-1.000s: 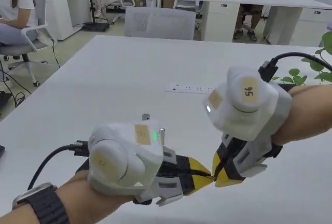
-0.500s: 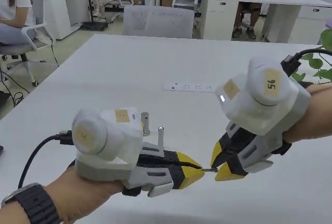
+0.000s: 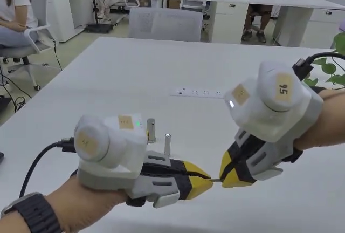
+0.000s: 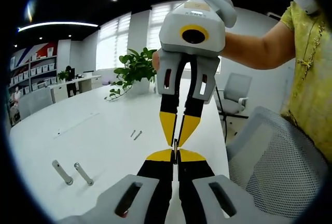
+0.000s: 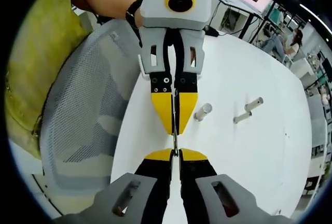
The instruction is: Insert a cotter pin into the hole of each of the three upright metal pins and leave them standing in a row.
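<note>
white table (image 3: pixel 135 76), broad top. left gripper (image 3: pixel 208 181) and right gripper (image 3: pixel 222 179) held low over the near edge, tips nose to nose, nearly touching. both sets of jaws pressed together, each pinching one end of a single cotter pin (image 3: pixel 216 179) that bridges the gap. three metal pins (image 5: pixel 203 112) on the table beside the left gripper, clear of both tools; two show standing upright in the head view. two small thin metal pieces (image 4: pixel 136 134) lie loose farther along.
</note>
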A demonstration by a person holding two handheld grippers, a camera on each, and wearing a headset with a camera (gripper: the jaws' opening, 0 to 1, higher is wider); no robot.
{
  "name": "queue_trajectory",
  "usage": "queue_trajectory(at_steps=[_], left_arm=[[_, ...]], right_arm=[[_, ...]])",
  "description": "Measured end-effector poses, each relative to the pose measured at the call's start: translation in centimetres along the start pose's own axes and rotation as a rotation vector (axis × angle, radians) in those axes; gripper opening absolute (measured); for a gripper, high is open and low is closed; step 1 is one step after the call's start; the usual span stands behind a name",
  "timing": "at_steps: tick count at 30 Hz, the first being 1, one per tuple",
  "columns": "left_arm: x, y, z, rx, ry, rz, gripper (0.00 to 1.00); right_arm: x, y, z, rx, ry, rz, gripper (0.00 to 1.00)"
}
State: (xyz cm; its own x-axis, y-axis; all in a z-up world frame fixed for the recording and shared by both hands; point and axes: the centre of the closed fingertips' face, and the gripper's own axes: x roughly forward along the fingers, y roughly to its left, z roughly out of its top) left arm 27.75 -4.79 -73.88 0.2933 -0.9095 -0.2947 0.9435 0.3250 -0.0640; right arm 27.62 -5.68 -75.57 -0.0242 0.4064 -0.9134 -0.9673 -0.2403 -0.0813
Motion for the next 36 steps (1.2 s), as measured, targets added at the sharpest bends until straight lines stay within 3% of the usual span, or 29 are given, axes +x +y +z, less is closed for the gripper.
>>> queue_trajectory(at_steps=[13,19,27,36], left_arm=[[0.15,-0.22,-0.09,0.007,-0.004,-0.011,0.00],[0.21,-0.20,0.05,0.065,-0.012,0.000,0.01],[0.29,-0.29,0.02,0.064,-0.017,0.001,0.15],[0.23,-0.03,-0.38,0.067,-0.003,0.004,0.16]], right_arm=[[0.09,0.15,-0.17,0.009,0.014,0.006,0.04],[0.11,0.03,-0.27,0.015,0.024,0.000,0.03],[0.14,-0.11,-0.50,0.023,0.038,-0.004,0.03],[0.35,-0.08,-0.51,0.028,0.032,-0.006,0.03]])
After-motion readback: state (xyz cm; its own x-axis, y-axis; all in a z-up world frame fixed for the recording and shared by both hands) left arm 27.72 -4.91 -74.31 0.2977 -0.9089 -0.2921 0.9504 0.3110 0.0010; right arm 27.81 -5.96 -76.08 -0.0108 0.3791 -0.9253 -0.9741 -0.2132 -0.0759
